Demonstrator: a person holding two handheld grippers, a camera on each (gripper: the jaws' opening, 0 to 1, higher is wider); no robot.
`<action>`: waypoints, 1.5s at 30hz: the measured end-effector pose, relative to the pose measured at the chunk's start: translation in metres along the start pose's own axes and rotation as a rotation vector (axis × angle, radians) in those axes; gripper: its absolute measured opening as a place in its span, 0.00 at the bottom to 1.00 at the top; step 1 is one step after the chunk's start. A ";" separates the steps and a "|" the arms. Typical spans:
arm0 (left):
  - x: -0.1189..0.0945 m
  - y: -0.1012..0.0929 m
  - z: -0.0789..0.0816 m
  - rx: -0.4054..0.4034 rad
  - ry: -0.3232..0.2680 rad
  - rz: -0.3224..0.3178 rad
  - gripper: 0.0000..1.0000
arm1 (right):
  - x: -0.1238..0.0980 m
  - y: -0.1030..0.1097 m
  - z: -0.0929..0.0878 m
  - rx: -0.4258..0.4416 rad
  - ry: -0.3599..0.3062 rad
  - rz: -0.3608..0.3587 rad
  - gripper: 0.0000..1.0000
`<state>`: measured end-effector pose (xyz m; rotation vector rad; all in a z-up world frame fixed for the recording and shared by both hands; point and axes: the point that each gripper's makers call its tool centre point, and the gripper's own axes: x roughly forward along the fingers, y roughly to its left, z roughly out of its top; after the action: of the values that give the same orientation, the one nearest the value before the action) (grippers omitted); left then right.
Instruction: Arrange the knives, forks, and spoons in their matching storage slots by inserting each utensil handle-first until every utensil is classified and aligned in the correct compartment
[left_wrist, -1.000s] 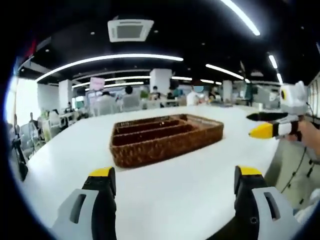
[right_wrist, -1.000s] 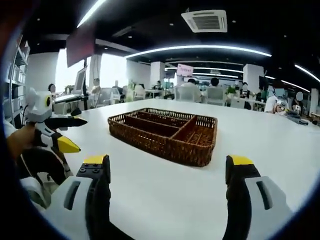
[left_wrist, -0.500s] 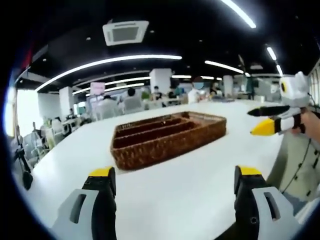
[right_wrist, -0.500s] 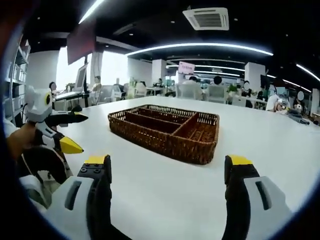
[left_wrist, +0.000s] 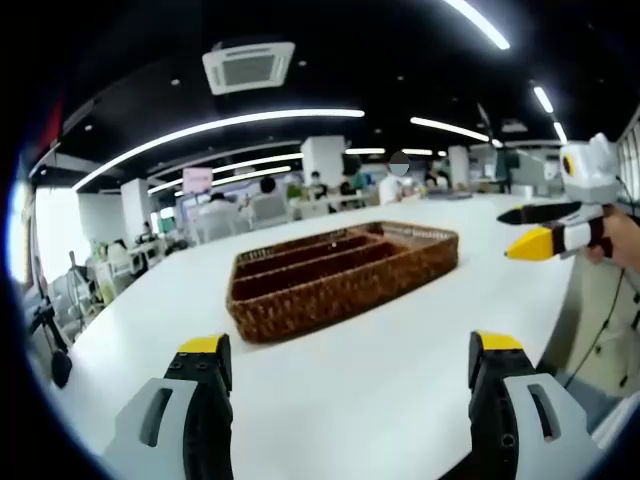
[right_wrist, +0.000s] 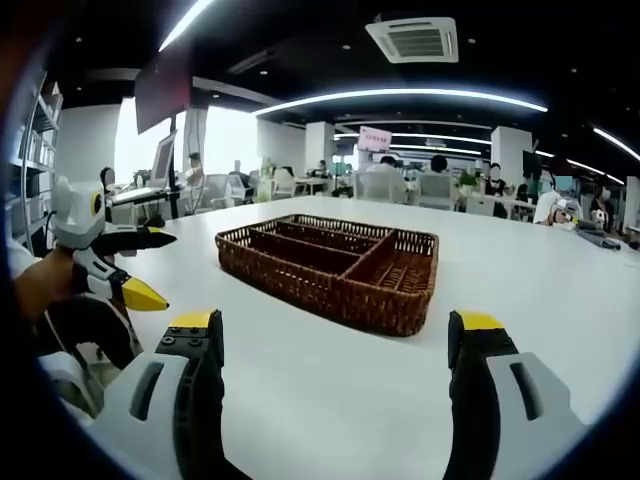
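Observation:
A brown wicker cutlery tray (left_wrist: 340, 278) with long divided slots sits on the white table (left_wrist: 400, 370); in the right gripper view the same tray (right_wrist: 330, 265) lies ahead with its compartments empty as far as I see. My left gripper (left_wrist: 350, 350) hovers open above the table's near side, nothing between its jaws. My right gripper (right_wrist: 335, 330) is also open and empty. The right gripper (left_wrist: 555, 230) enters the left gripper view at the far right, held by a hand. The left gripper (right_wrist: 110, 265) comes into the right gripper view at the left edge.
Behind the table is an open office with desks, chairs and several seated people (right_wrist: 430, 180). The table's right edge (left_wrist: 560, 330) drops off near a cable. Shelving (right_wrist: 25, 150) stands at the far left in the right gripper view.
Both views have shifted slightly with the hands; the tray looks a touch nearer in the left gripper view. Jaws stay as they were.

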<state>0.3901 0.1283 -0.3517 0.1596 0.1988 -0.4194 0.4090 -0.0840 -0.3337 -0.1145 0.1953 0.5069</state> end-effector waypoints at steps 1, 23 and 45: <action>0.000 0.000 0.001 0.000 -0.005 0.002 1.00 | 0.000 0.000 0.001 0.001 -0.004 0.003 0.96; 0.006 0.002 -0.001 -0.028 -0.008 -0.008 1.00 | 0.004 0.000 -0.006 0.003 0.011 0.002 0.99; 0.008 0.014 0.006 -0.040 -0.020 0.022 1.00 | 0.006 -0.005 0.006 -0.012 0.003 -0.005 1.00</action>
<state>0.4039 0.1371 -0.3458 0.1184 0.1855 -0.3950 0.4169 -0.0846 -0.3291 -0.1275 0.1951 0.5033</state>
